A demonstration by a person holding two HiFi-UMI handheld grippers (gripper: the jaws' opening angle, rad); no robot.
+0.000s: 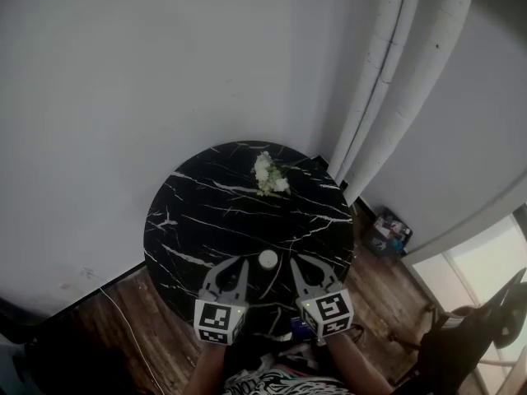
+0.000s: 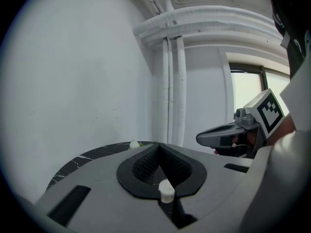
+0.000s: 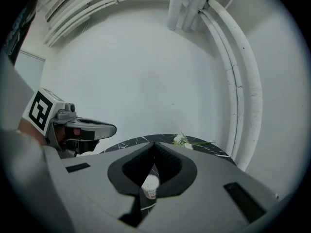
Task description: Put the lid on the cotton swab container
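plastic, small and white, is what the cotton swab container (image 1: 268, 259) looks to be. it is likely light enough to skid or tip on the polished black counter (image 1: 189, 220) at a sideways nudge, so i would steady it low on its wall and bring the lid straight down onto the rim. it stands near the counter's front edge, between the tips of the two tools and well apart from the sprig of white flowers (image 1: 269, 174) at the far side. in the right gripper view its top looks speckled with swab heads, so i judge it uncovered; the lid i cannot pick out for sure. the left tool (image 1: 238, 263) has its jaws together at the tips and grips nothing. the right tool (image 1: 295, 262) is likewise closed and empty, with the container showing only through the hollow behind its pads, untouched.
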